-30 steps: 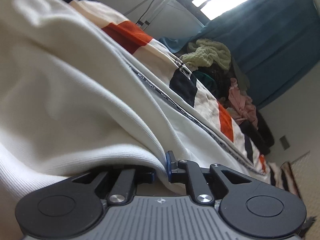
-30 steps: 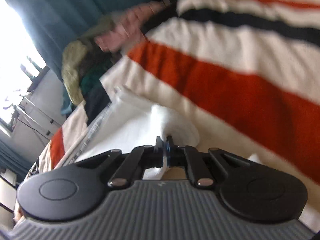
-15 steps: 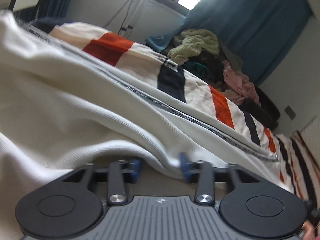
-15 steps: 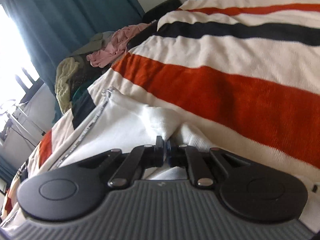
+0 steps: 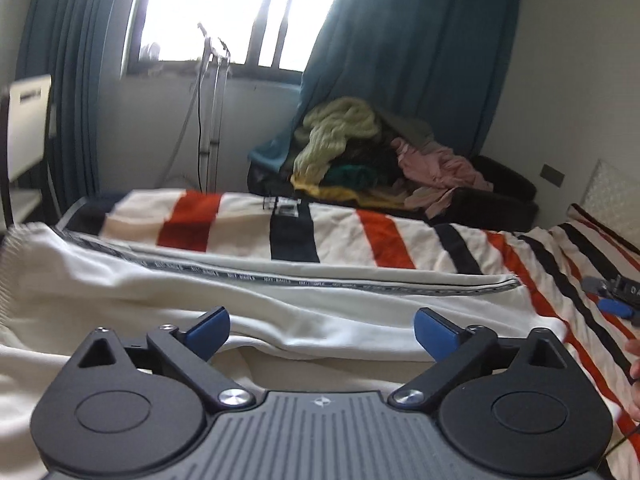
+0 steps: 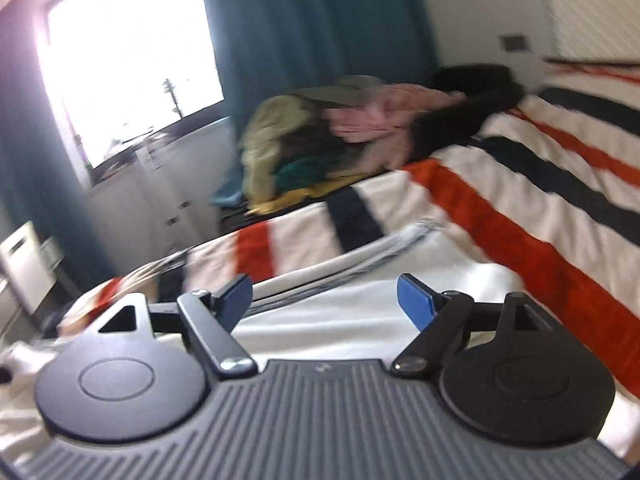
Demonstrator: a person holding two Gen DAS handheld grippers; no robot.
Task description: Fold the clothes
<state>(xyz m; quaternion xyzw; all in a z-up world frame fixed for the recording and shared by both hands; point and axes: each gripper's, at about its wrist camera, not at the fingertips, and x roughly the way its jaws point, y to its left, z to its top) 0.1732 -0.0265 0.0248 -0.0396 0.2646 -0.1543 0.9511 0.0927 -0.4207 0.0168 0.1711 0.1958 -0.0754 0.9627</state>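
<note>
A white garment [image 5: 168, 296] with a printed dark trim band [image 5: 320, 282] lies folded lengthwise on the striped bed cover [image 5: 392, 236]. My left gripper [image 5: 322, 330] is open and empty, just above the garment's near fold. In the right wrist view the same garment [image 6: 360, 300] lies under my right gripper [image 6: 324, 300], which is open and empty. The right gripper's blue tip also shows at the right edge of the left wrist view [image 5: 616, 306].
A pile of mixed clothes [image 5: 372, 160] sits at the far side of the bed, also in the right wrist view [image 6: 320, 136]. Teal curtains [image 5: 408, 52] and a bright window [image 5: 224, 8] are behind. A white wall [image 5: 572, 72] is at the right.
Both grippers have let go of the white garment and opened wide. Both have lifted and drawn back, so the garment now lies flat on the bed.
</note>
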